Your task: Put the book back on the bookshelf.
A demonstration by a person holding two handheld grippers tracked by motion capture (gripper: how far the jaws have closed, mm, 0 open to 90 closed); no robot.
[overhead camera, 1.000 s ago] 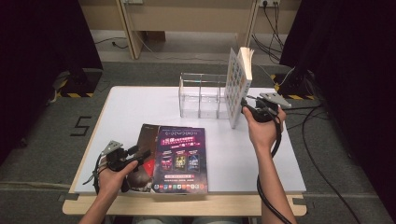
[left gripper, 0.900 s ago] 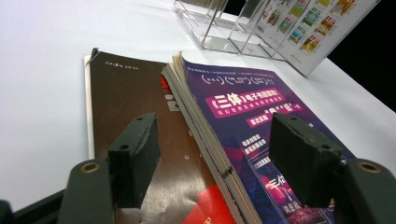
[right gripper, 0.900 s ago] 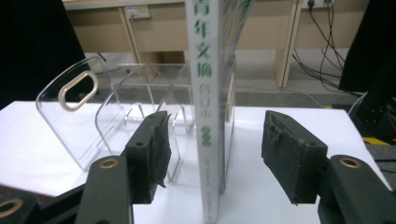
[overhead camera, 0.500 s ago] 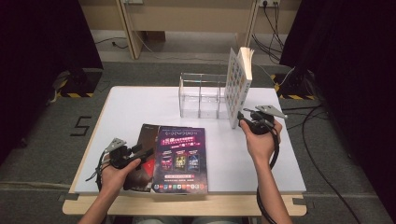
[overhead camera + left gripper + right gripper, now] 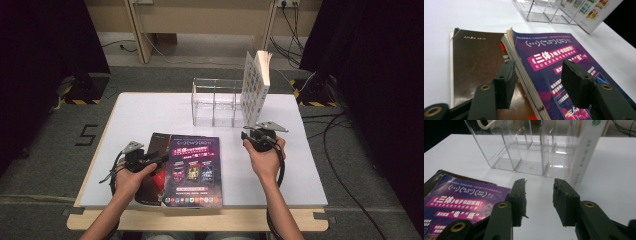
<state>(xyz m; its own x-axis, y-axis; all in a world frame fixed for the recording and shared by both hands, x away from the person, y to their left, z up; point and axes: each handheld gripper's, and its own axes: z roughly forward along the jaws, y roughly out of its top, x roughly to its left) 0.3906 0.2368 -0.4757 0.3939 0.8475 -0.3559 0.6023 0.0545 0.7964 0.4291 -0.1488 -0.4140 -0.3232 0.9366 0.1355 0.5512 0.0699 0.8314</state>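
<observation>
1. Purple is the colour of the top book (image 5: pixel 192 170), which lies flat on the white surface (image 5: pixel 150 110) over a brown book (image 5: pixel 476 62).
2. One side of the purple book sits between the jaws of the left tongs (image 5: pixel 539 82). I cannot tell if the pads touch it yet.
3. The left tongs' jaws have just been closing. They are about half open now, with the purple book's edge between them.
4. The brown book lies just under and beside the left tongs, partly covered by the purple one.
5. Nothing is between the jaws of the right tongs (image 5: pixel 539 200). They have just been closing too, and stand partly open above the bare surface.
6. Ahead of the right tongs stands a clear plastic rack (image 5: pixel 524 152) with slots. All the slots I can see look empty.
7. A white book (image 5: pixel 256 87) stands upright, leaning on the rack's end, ahead of the right tongs and a little to the side.
8. I think the job is to stand the books in the rack.
9. One book looks to be up by the rack already.
10. Two books are left lying flat. The purple one seems next, and it is not lifted yet.
</observation>
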